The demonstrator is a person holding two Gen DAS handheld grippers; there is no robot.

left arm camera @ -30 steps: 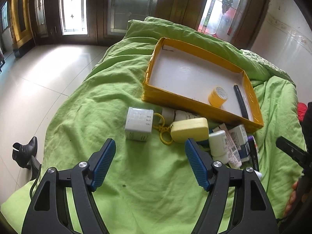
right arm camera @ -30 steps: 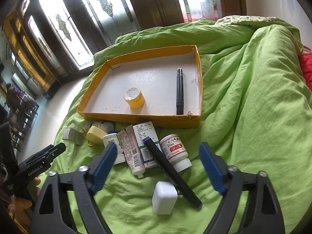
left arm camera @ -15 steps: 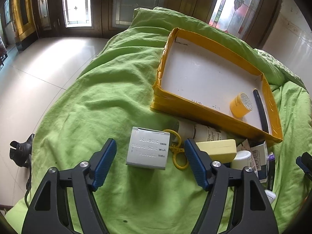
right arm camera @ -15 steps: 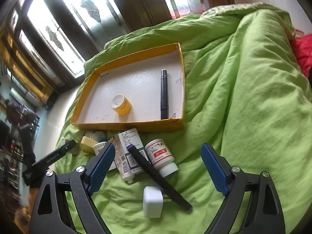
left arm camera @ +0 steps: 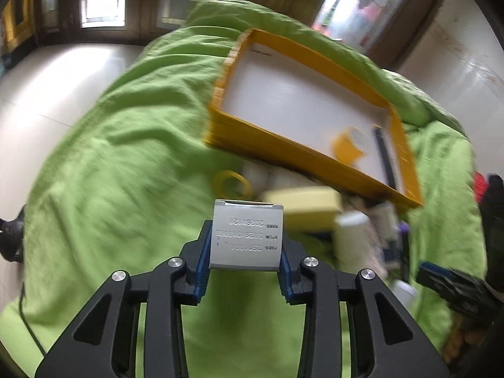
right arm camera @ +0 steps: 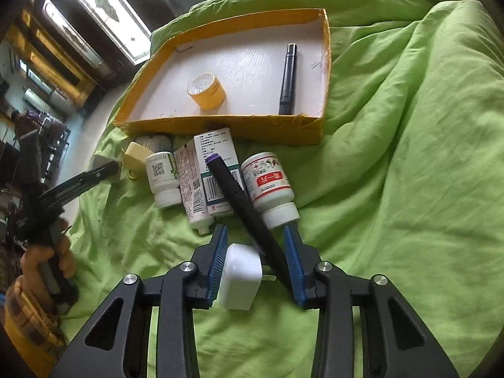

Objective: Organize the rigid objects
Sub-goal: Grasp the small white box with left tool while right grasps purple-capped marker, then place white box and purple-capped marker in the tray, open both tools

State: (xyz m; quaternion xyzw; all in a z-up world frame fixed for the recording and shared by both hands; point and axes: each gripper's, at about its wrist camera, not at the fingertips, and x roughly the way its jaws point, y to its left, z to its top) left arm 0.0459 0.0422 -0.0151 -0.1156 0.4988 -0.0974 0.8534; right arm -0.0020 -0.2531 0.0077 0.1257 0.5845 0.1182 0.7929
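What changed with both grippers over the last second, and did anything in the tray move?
The left gripper closed on the grey box, which now sits clamped between its fingers, apparently lifted off the green duvet. The right gripper narrowed around the white charger and the black marker; a firm grip isn't clear. In the yellow tray, the yellow jar and dark pen stayed put.

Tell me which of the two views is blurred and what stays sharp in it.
Left wrist view: motion blur smears the green quilt and yellow tray; only the left gripper and the grey box it clamps read sharp. Right wrist view: crisp throughout, with fisheye bending at the edges.
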